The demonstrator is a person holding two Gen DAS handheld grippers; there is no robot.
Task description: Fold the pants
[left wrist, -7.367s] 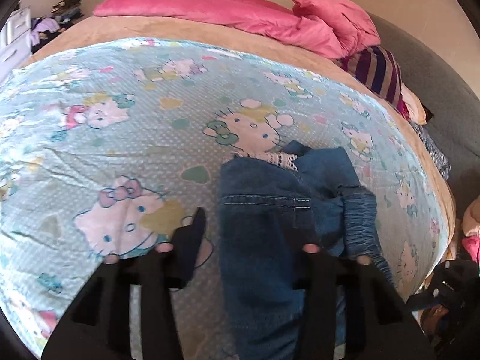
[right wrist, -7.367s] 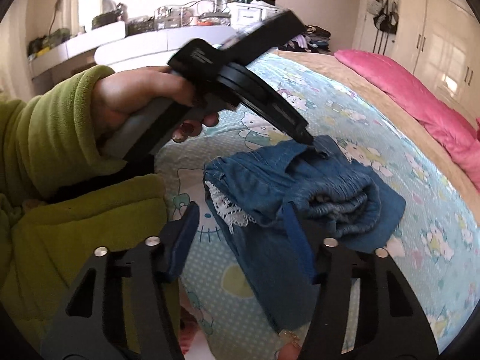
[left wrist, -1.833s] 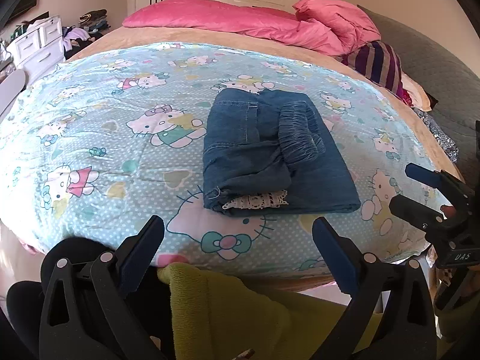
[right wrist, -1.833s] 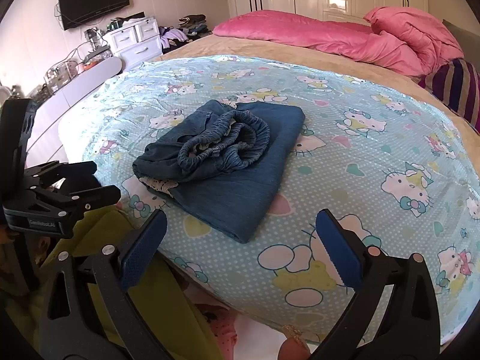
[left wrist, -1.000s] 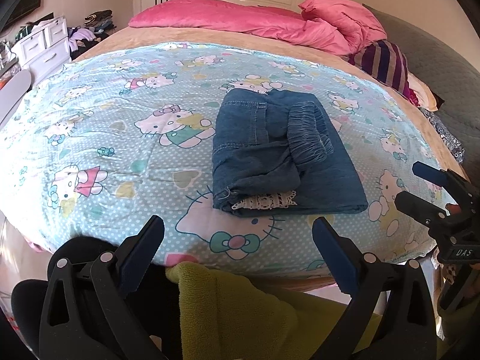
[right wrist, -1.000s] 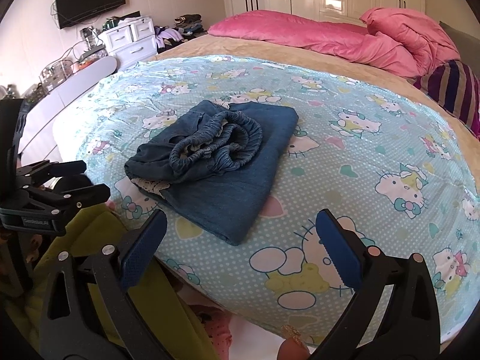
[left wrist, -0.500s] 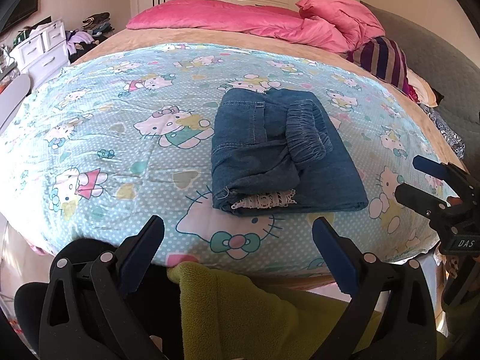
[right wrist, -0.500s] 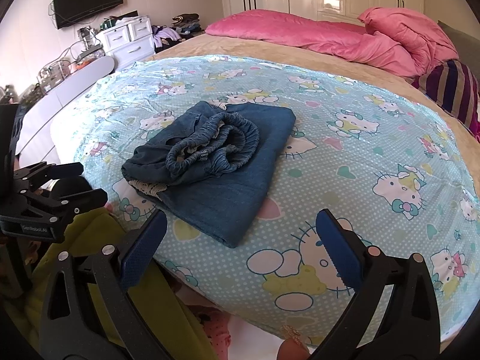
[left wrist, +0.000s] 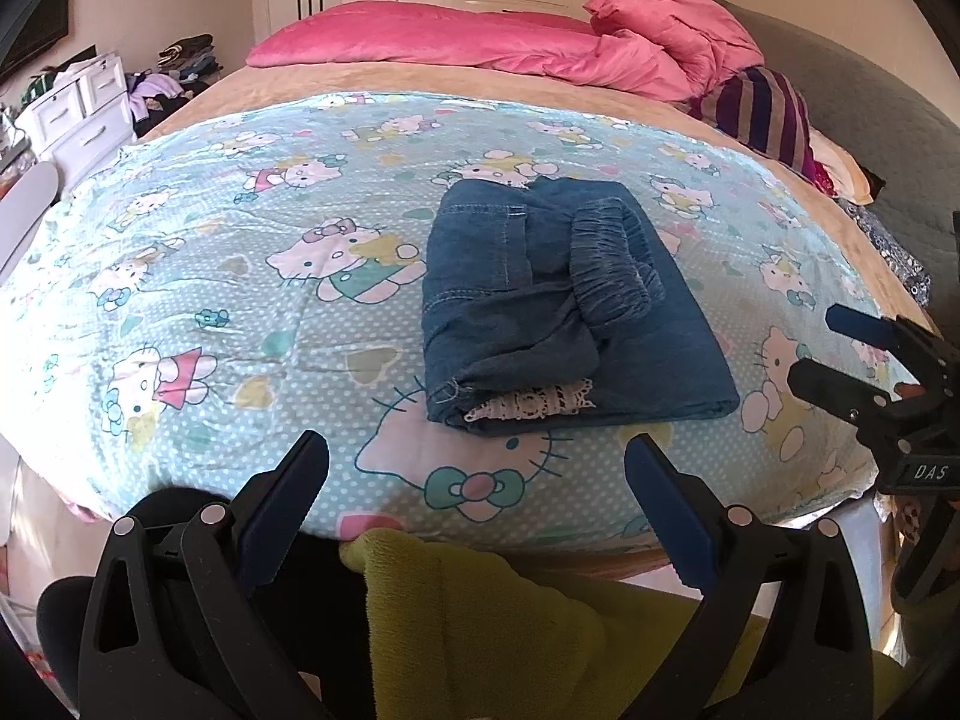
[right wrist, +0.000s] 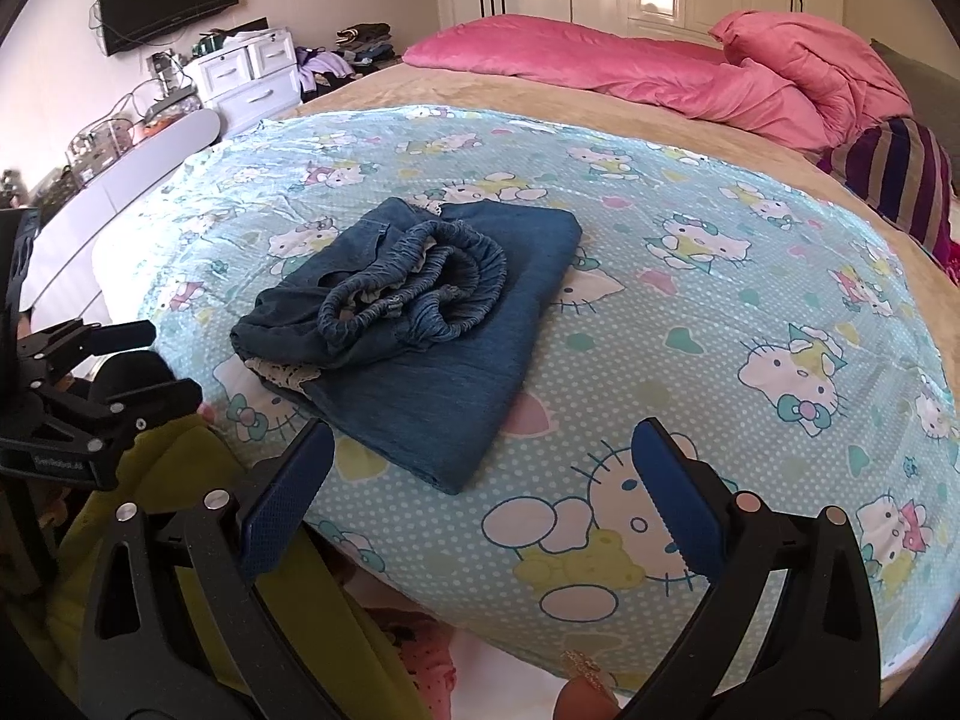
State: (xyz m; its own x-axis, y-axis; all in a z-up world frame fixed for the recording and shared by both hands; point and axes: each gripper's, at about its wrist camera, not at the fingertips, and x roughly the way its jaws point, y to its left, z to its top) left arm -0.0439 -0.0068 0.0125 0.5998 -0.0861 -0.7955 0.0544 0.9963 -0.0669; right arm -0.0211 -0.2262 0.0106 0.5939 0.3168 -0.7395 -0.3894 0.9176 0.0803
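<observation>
Beyond both open tools (left wrist: pixel 477 501), folded pants (left wrist: pixel 564 306).

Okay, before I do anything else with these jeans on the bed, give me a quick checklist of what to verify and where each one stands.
1. Left hand-held gripper open and holding nothing: ok.
2. Right hand-held gripper open and holding nothing: ok.
3. Jeans lying fully on the cartoon-cat sheet, nothing hanging over the bed edge: ok.
4. Fold compact, roughly rectangular: ok.
5. Fold tidy: not ok; the elastic waistband sits bunched on top and a white lace trim sticks out at the near edge.
6. Hidden layers underneath smooth: cannot tell.
</observation>
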